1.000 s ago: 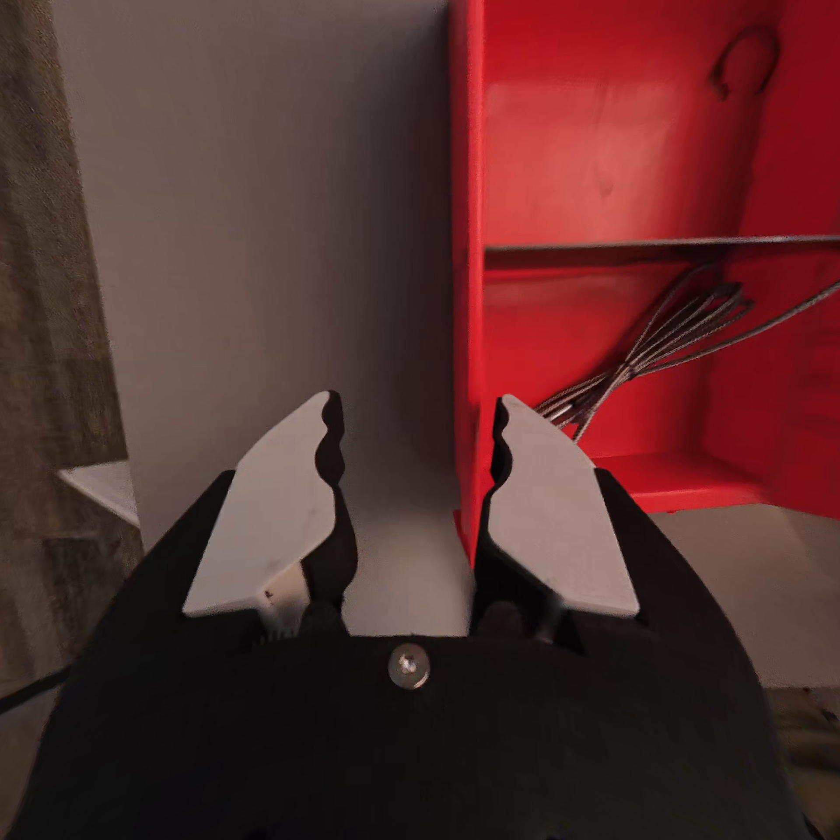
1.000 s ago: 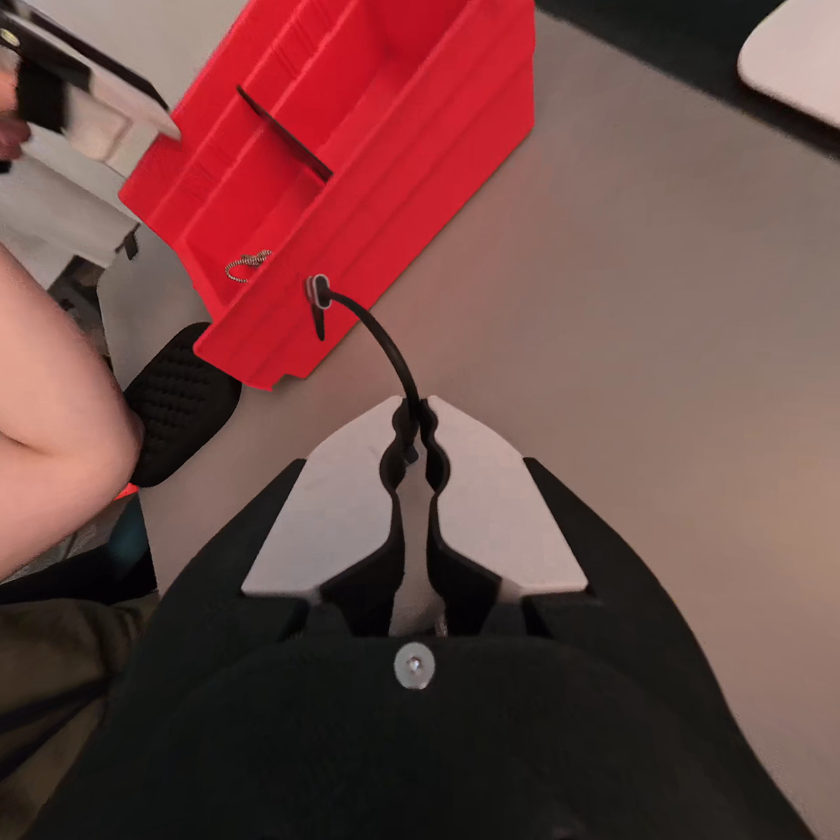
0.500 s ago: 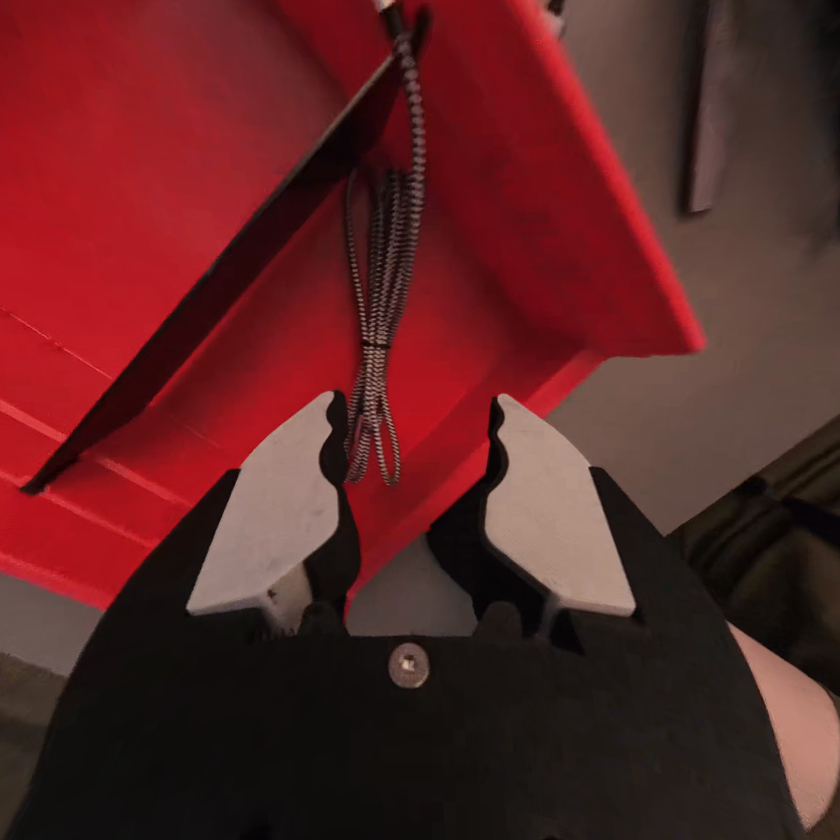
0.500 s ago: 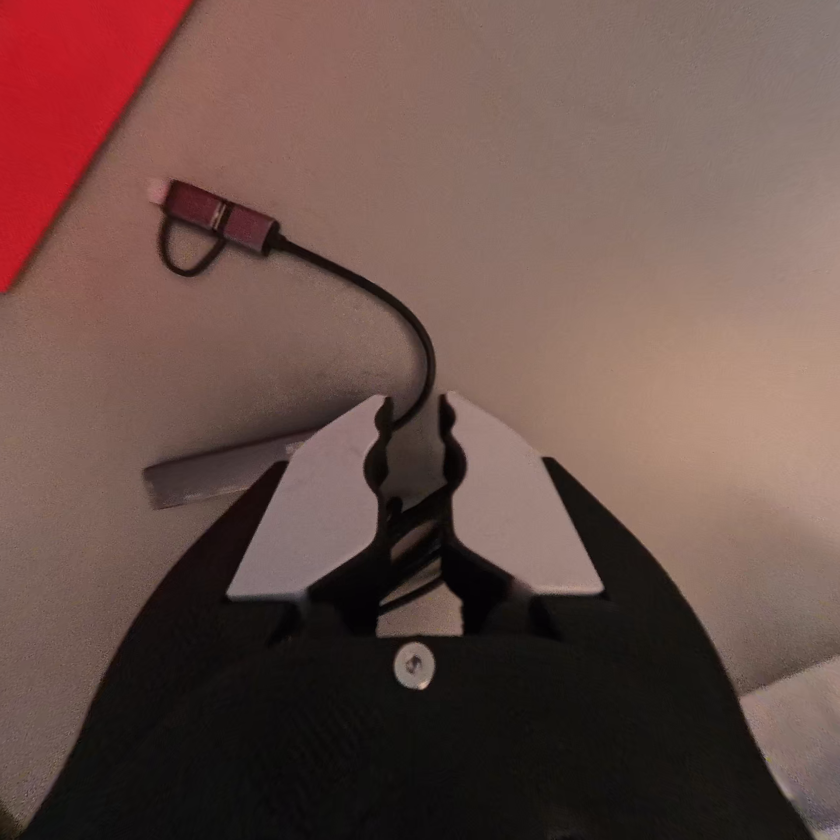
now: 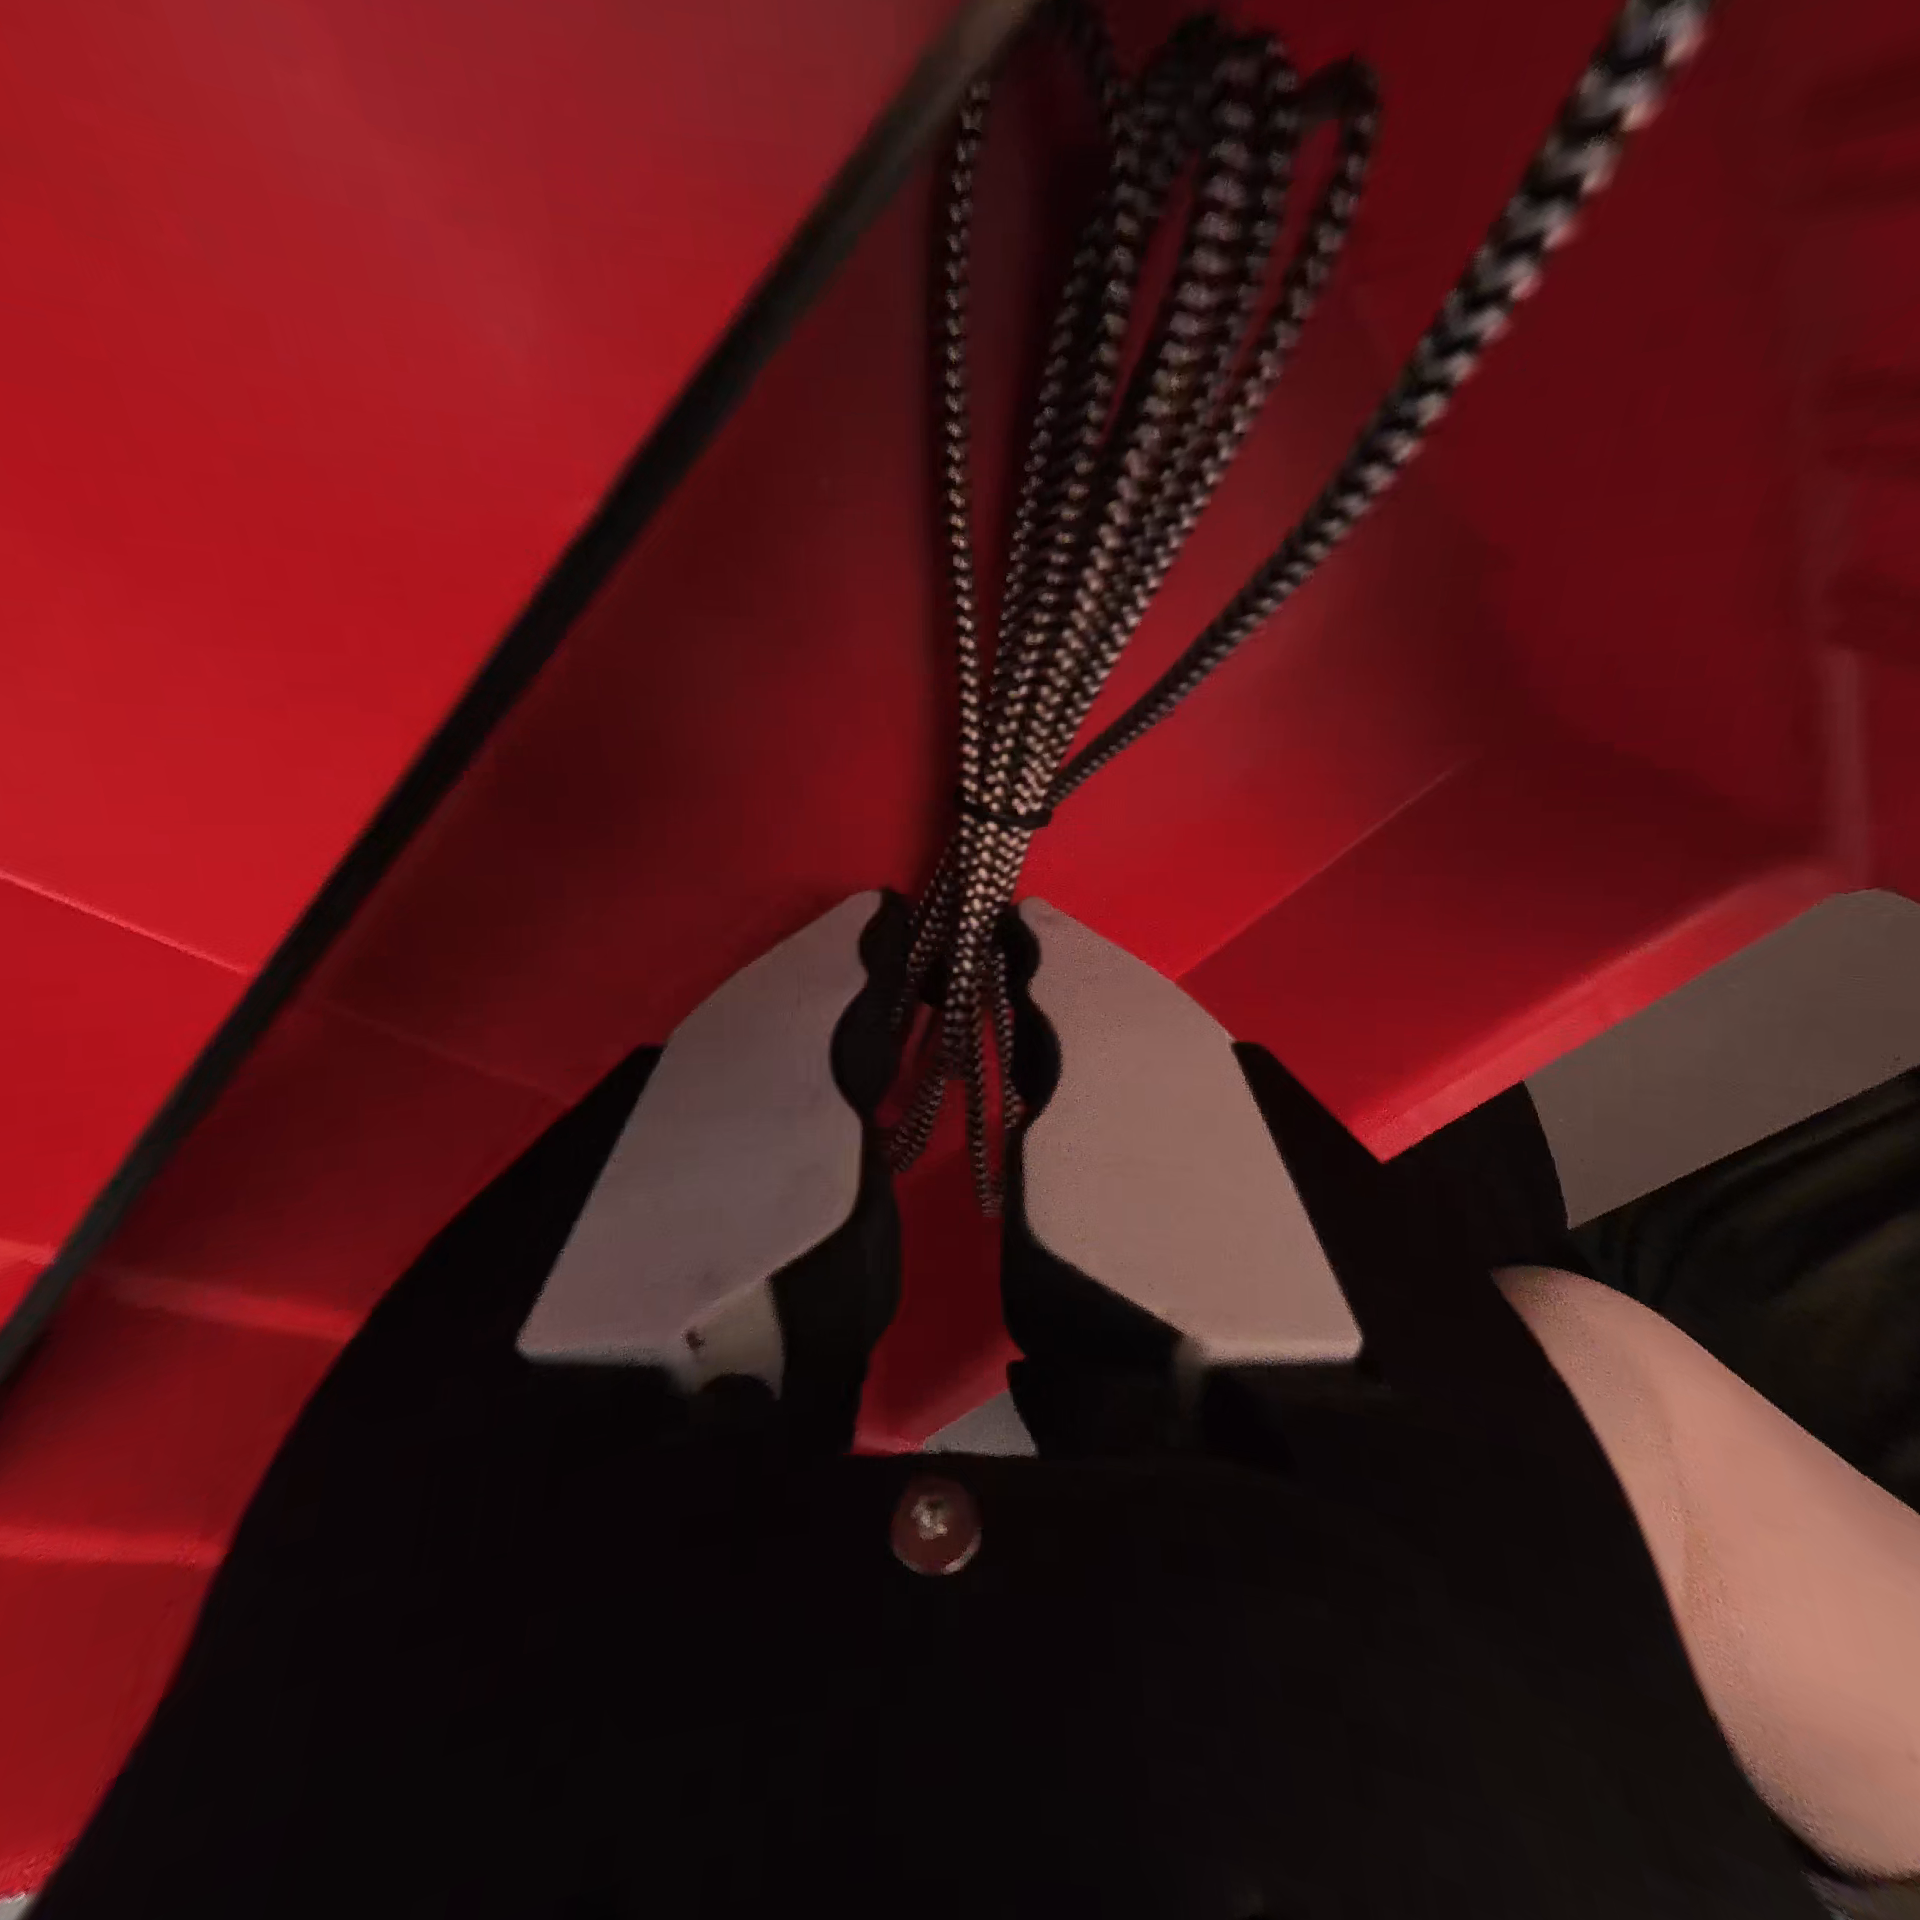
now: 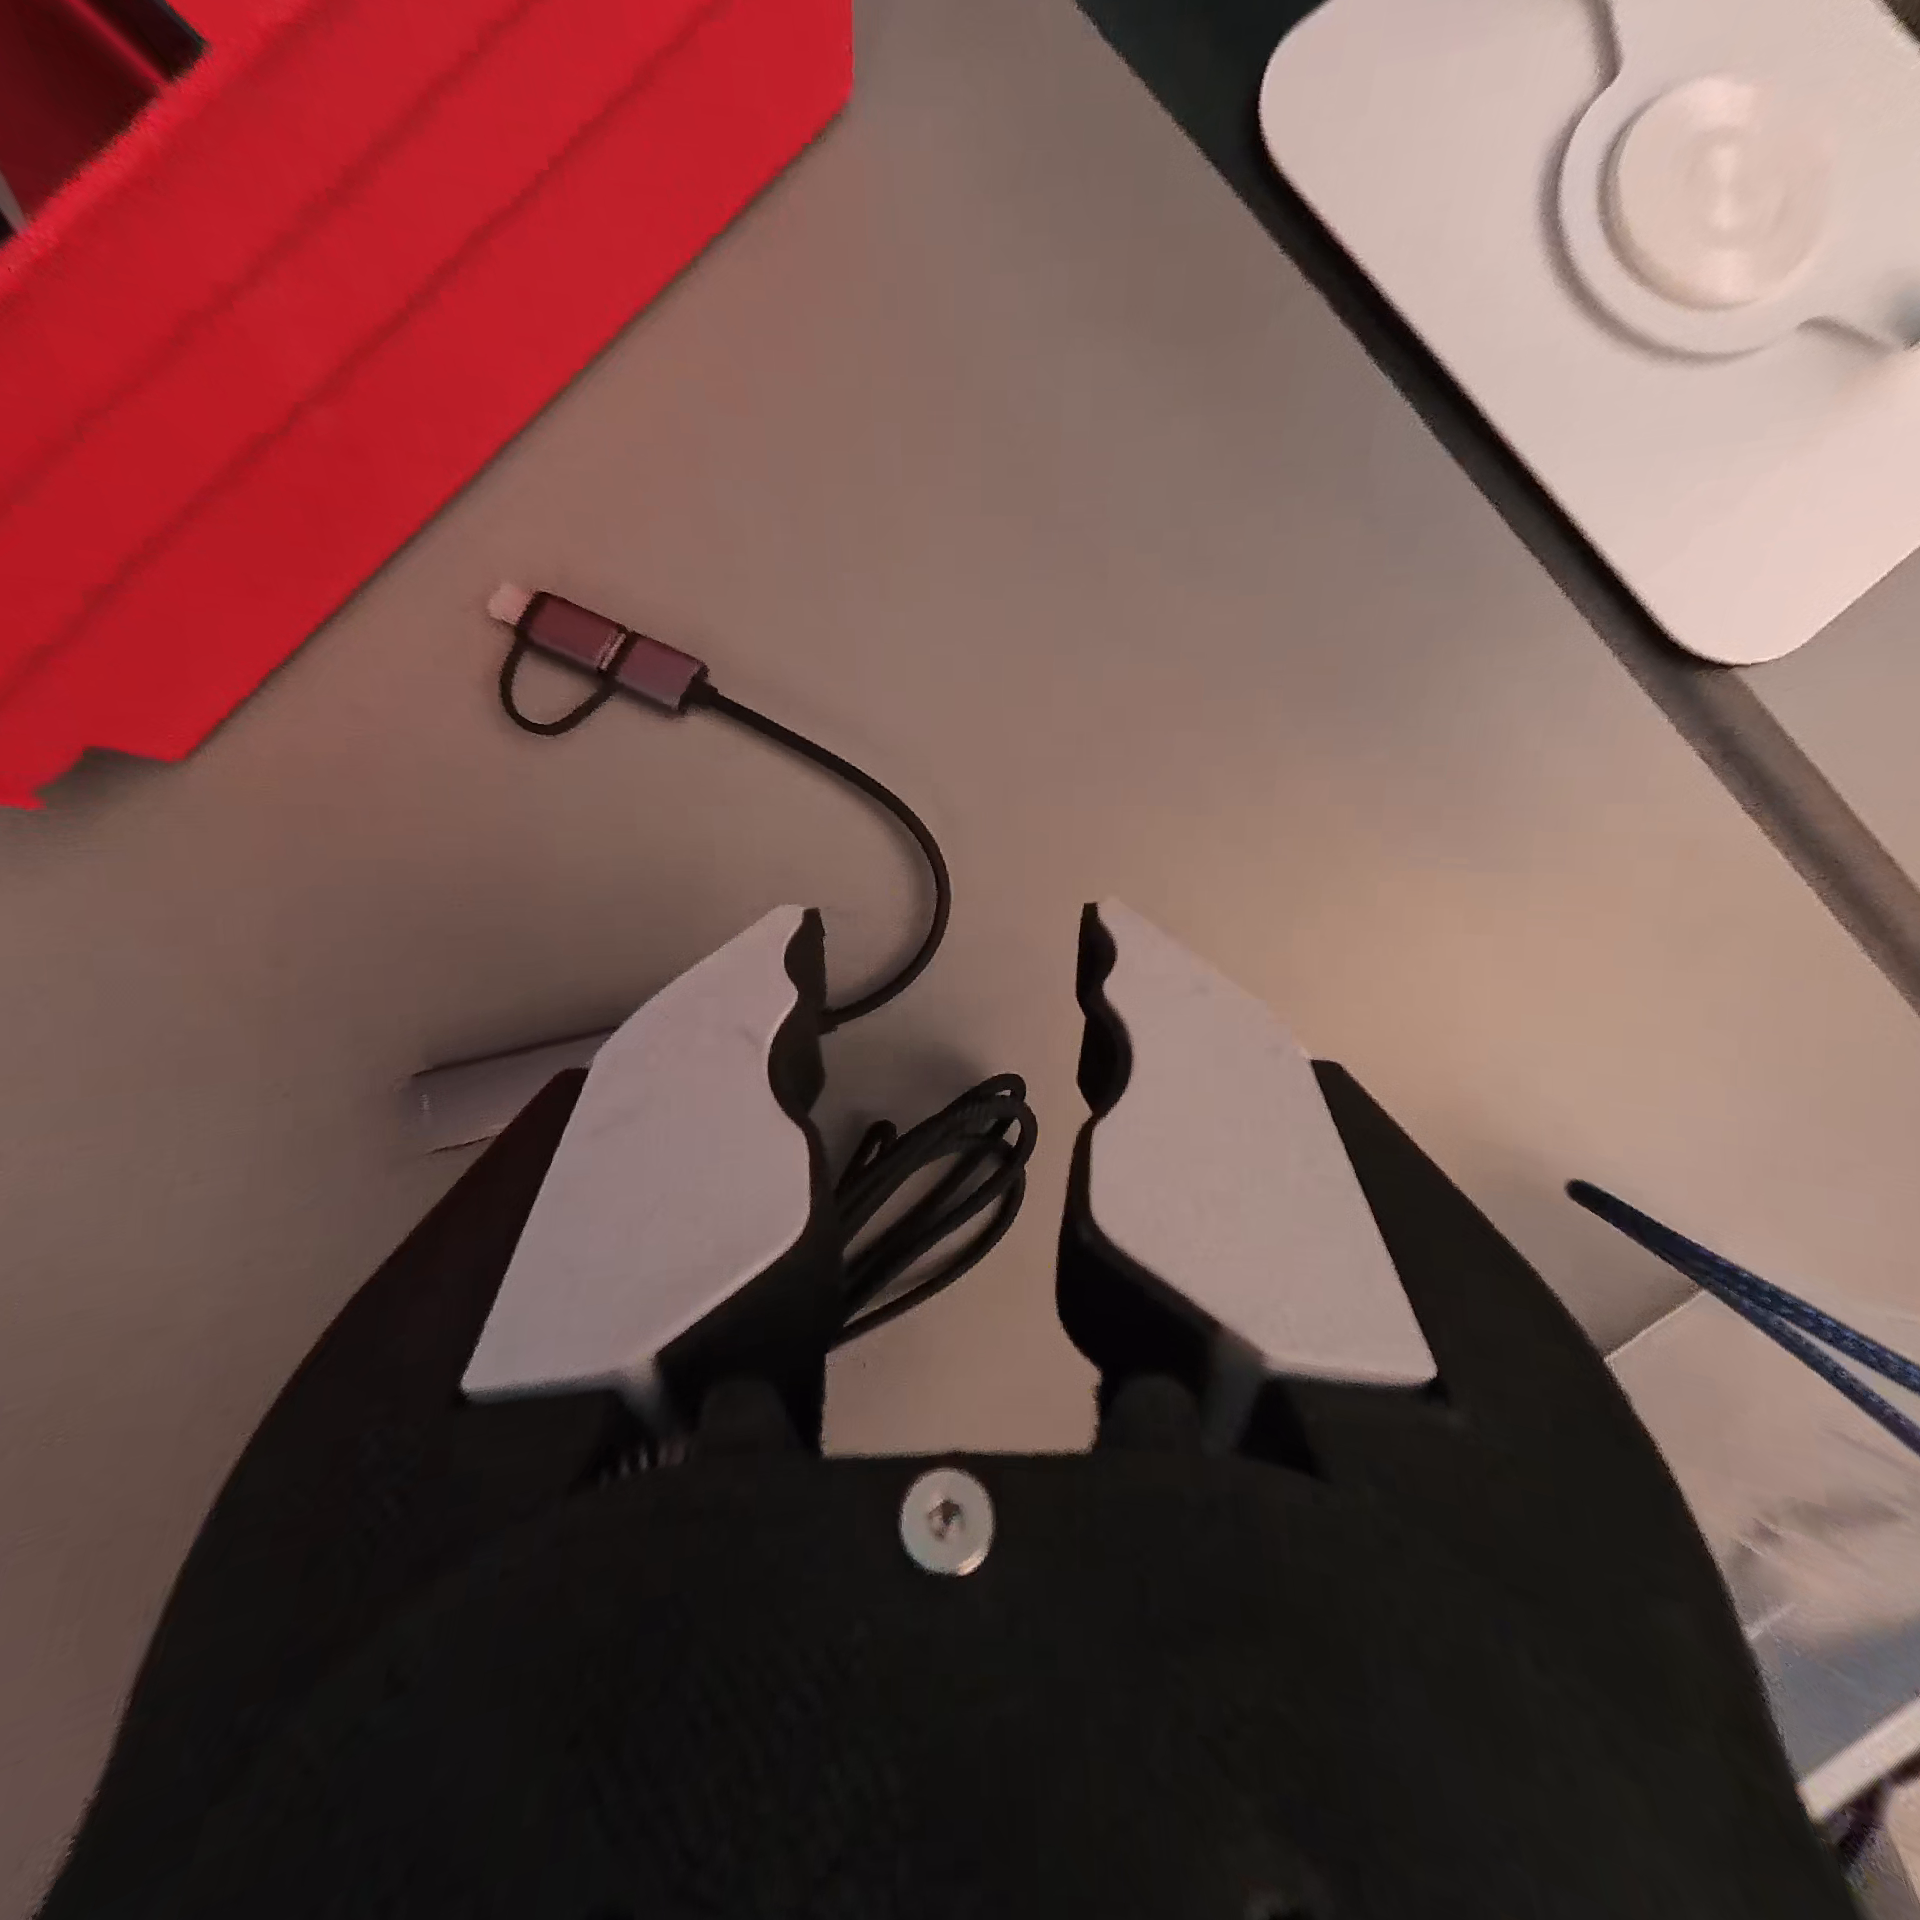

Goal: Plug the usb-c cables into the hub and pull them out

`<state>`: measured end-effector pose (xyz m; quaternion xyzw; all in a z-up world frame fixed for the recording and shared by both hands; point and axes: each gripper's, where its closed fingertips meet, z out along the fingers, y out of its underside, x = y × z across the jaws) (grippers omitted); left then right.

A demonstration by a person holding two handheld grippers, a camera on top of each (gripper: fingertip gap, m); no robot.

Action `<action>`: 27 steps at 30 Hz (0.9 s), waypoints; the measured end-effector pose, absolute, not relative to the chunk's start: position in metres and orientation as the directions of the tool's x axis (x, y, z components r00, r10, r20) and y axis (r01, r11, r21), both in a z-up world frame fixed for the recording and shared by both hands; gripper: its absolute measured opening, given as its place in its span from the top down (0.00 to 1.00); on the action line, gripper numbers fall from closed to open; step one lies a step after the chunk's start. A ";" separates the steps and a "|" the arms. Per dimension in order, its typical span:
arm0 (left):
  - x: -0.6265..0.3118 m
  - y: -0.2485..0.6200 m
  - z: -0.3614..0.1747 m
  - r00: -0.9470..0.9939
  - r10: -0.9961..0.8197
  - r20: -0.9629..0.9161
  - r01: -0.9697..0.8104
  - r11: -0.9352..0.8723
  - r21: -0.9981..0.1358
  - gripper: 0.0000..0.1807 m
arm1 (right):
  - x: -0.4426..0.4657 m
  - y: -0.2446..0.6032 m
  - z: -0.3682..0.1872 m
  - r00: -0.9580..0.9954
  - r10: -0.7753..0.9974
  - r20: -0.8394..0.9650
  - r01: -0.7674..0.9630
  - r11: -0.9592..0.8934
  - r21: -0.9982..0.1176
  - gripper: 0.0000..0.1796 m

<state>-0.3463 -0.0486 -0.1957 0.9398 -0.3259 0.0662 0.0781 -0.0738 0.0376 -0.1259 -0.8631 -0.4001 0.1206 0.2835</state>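
We had our left gripper (image 5: 951,914) pinched shut on the braided black-and-grey bundled cable (image 5: 1049,582) inside the red plastic bin (image 5: 436,436), while our right gripper (image 6: 948,914) hung with fingers spread. The grey slim hub (image 6: 488,1091) lay at nine o'clock of it on the grey table (image 6: 1195,665), its black lead running to the maroon plug (image 6: 608,649) at eleven. We judged it the fetching stage: lifting that bundle clear came next.

One red bin (image 6: 343,343) near the tabletop's (image 6: 1195,675) far left corner. One braided cable bundle (image 5: 1049,644) inside that bin, between my left jaws. One grey hub (image 6: 488,1086) with one maroon plug (image 6: 613,649). One coiled black cable (image 6: 935,1184). One white stand base (image 6: 1621,343), far right edge. One blue cable (image 6: 1766,1309), right edge.
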 end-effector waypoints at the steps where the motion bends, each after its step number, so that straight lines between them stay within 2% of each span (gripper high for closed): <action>1: -0.347 -0.048 -0.194 0.778 -0.605 0.167 -0.625 -0.774 0.106 0.90 | -0.074 0.037 -0.121 0.650 0.760 0.020 0.617 -0.512 -0.597 0.74; 4: -0.354 -0.045 -0.179 0.784 -0.615 0.086 -0.621 -0.779 0.084 0.91 | -0.072 0.038 -0.111 0.651 0.759 0.021 0.603 -0.499 -0.623 0.74; 7: -0.350 -0.042 -0.152 0.757 -0.653 0.018 -0.653 -0.757 -0.013 0.92 | -0.069 0.039 -0.105 0.654 0.756 0.015 0.589 -0.496 -0.637 0.74; 12: -0.335 -0.037 -0.082 0.745 -0.653 -0.137 -0.661 -0.693 -0.288 0.94 | -0.066 0.040 -0.097 0.655 0.755 0.016 0.576 -0.486 -0.657 0.74; 16: -0.312 -0.034 -0.016 0.750 -0.620 -0.230 -0.623 -0.547 -0.560 0.94 | -0.068 0.040 -0.087 0.652 0.758 0.006 0.549 -0.467 -0.693 0.74; 18: -0.287 -0.040 0.011 0.732 -0.659 -0.173 -0.572 -0.457 -0.681 0.94 | -0.071 0.040 -0.079 0.645 0.764 0.007 0.534 -0.445 -0.719 0.74; 21: -0.243 -0.056 0.033 0.624 -0.780 -0.053 -0.506 -0.351 -0.788 0.94 | -0.077 0.039 -0.057 0.623 0.782 0.002 0.475 -0.376 -0.796 0.74; 24: -0.206 -0.063 0.039 0.502 -0.864 0.044 -0.460 -0.310 -0.832 0.94 | -0.087 0.029 -0.011 0.552 0.833 -0.032 0.324 -0.250 -0.912 0.74; 27: -0.173 -0.065 0.039 0.380 -0.914 0.144 -0.416 -0.308 -0.856 0.94 | -0.081 0.015 0.035 0.500 0.866 -0.011 0.174 -0.114 -0.978 0.74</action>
